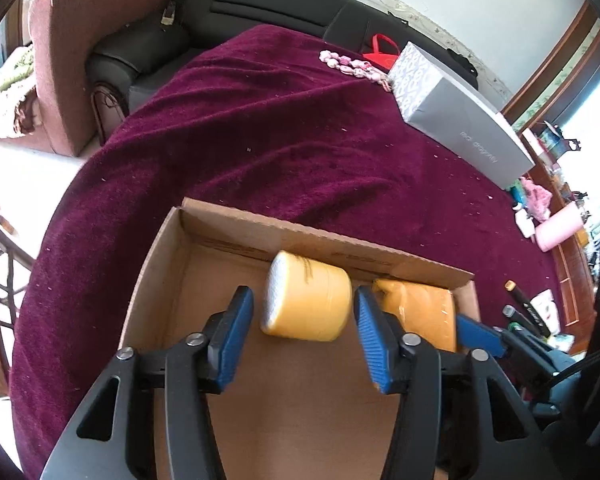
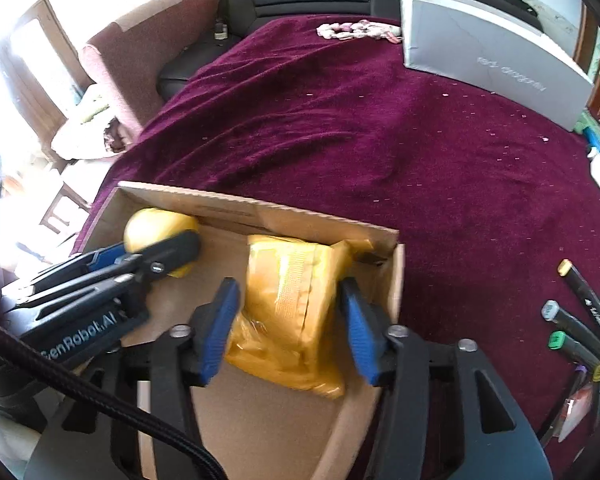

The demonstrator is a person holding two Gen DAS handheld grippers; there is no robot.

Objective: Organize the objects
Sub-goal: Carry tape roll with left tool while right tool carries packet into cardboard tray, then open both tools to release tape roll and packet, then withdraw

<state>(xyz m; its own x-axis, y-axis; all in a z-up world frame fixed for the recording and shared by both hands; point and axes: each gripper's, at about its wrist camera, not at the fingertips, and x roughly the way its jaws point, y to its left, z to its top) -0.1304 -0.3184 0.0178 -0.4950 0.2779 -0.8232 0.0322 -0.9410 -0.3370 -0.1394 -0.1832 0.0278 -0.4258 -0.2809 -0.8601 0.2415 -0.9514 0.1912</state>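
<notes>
An open cardboard box [image 1: 228, 220] sits on a maroon cloth; it also shows in the right wrist view [image 2: 260, 206]. A yellow tape roll [image 1: 308, 300] lies on its side inside the box, between the open fingers of my left gripper [image 1: 304, 330], with gaps on both sides. A yellow wrapped packet [image 2: 288, 308] lies in the box's right part, between the open fingers of my right gripper [image 2: 286, 328]. The packet also shows in the left wrist view [image 1: 420, 312]. The roll shows partly behind the left gripper in the right wrist view [image 2: 156, 226].
A long grey box [image 1: 460, 116] lies at the far right of the maroon cloth [image 1: 260, 120], with a pink beaded item [image 1: 352, 66] beside it. Several markers [image 2: 576, 320] lie right of the cardboard box. A black sofa [image 1: 260, 4] stands beyond the table.
</notes>
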